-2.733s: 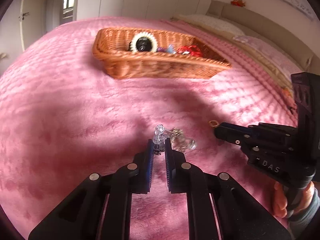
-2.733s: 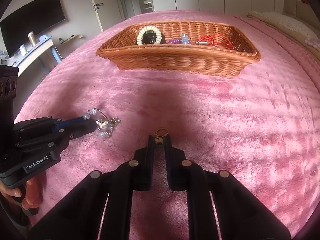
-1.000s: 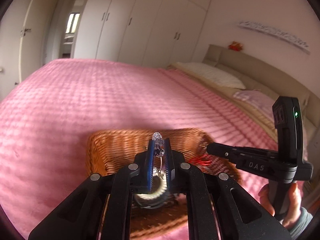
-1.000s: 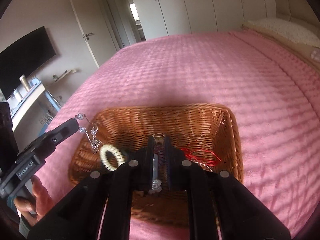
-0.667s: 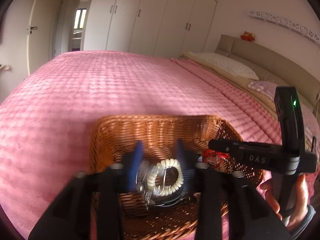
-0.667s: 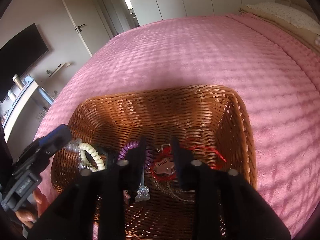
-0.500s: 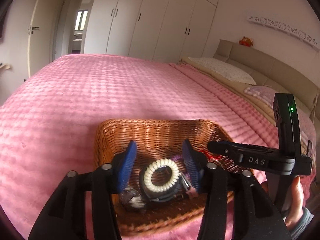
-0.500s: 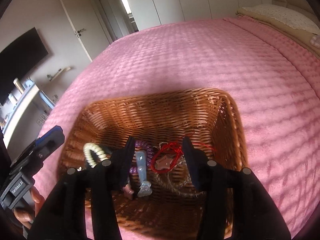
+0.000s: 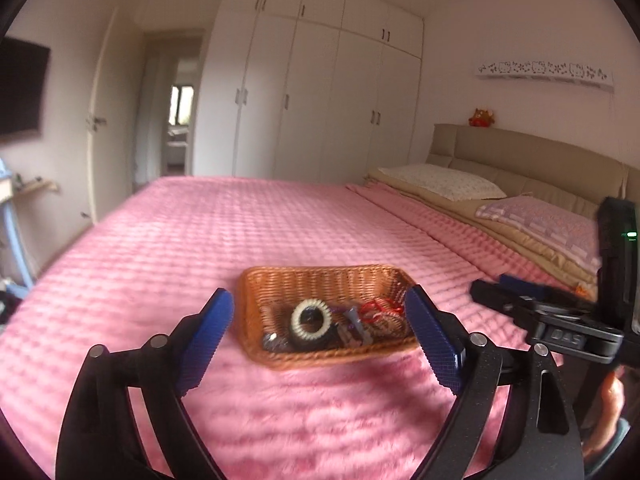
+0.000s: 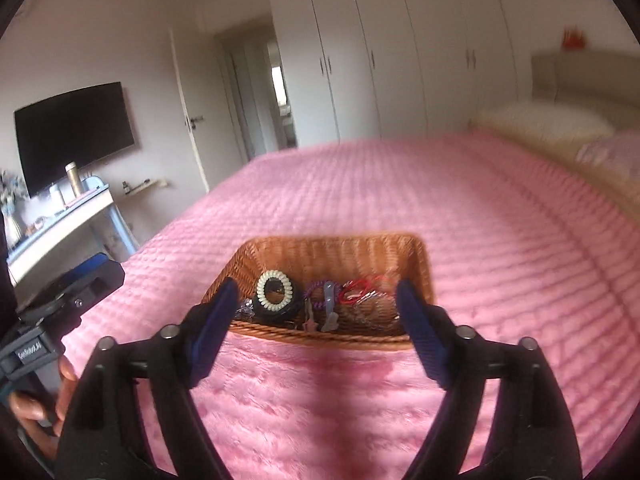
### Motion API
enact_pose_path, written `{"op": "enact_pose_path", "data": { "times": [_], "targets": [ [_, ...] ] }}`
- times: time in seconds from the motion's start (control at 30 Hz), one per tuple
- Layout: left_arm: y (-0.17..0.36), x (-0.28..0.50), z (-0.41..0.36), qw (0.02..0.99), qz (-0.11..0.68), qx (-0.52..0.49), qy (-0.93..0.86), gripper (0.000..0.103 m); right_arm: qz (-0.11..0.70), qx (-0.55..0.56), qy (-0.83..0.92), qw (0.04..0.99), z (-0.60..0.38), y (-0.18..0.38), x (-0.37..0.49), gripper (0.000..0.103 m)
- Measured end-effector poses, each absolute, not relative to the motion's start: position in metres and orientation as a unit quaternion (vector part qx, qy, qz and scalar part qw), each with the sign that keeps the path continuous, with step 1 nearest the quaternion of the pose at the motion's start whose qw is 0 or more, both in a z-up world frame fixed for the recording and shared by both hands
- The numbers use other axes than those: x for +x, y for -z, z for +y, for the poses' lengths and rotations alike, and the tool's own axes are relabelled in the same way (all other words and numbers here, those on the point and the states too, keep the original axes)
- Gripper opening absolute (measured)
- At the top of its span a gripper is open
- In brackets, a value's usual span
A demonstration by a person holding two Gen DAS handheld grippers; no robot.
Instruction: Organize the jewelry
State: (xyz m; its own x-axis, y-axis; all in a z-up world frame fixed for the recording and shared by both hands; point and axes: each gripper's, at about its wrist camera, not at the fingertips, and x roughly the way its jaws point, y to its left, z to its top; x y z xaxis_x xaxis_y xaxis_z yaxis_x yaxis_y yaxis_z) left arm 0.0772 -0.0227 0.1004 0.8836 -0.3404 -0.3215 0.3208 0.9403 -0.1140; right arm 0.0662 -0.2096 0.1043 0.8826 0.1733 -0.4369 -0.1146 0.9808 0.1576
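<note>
A wicker basket (image 9: 256,300) (image 10: 416,256) sits on the pink bedspread. It holds a cream spiral hair tie (image 9: 311,318) (image 10: 274,285), a clear bead piece (image 9: 272,338) at its left end, a purple coil (image 10: 318,292), red cord jewelry (image 9: 378,308) (image 10: 360,286) and a chain. My left gripper (image 9: 320,332) is open and empty, held back from the basket. My right gripper (image 10: 320,326) is open and empty, also short of the basket. Each gripper shows at the edge of the other's view.
The pink bedspread (image 9: 200,240) stretches around the basket. Pillows (image 9: 440,182) and a beige headboard (image 9: 520,152) are at the right. White wardrobes (image 9: 320,100) stand behind. A desk (image 10: 60,224) and a wall TV (image 10: 74,136) are at the left.
Both grippers carried their jewelry over the basket, opened and dropped it inside. Since then both have pulled back and risen, wide open, and the basket looks smaller.
</note>
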Motion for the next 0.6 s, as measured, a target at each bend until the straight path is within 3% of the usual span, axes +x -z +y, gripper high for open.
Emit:
{"op": "enact_pose_path", "data": {
  "times": [0.07,0.13,0.6],
  "targets": [
    [-0.092,0.057,-0.022,0.976,0.159,-0.023,0.147,0.092,0.196,0.040,-0.047,0.979,-0.205,-0.101,0.040,0.093],
    [-0.081,0.044,-0.020,0.978,0.157,-0.028,0.131,0.092,0.168,0.029,-0.021,0.985,-0.202,-0.091,0.019,0.095],
    [-0.020,0.024,-0.019,0.992,0.119,-0.008,0.049,0.092,0.165,0.048,-0.002,0.985,-0.215,-0.027,0.007,0.095]
  ]
}}
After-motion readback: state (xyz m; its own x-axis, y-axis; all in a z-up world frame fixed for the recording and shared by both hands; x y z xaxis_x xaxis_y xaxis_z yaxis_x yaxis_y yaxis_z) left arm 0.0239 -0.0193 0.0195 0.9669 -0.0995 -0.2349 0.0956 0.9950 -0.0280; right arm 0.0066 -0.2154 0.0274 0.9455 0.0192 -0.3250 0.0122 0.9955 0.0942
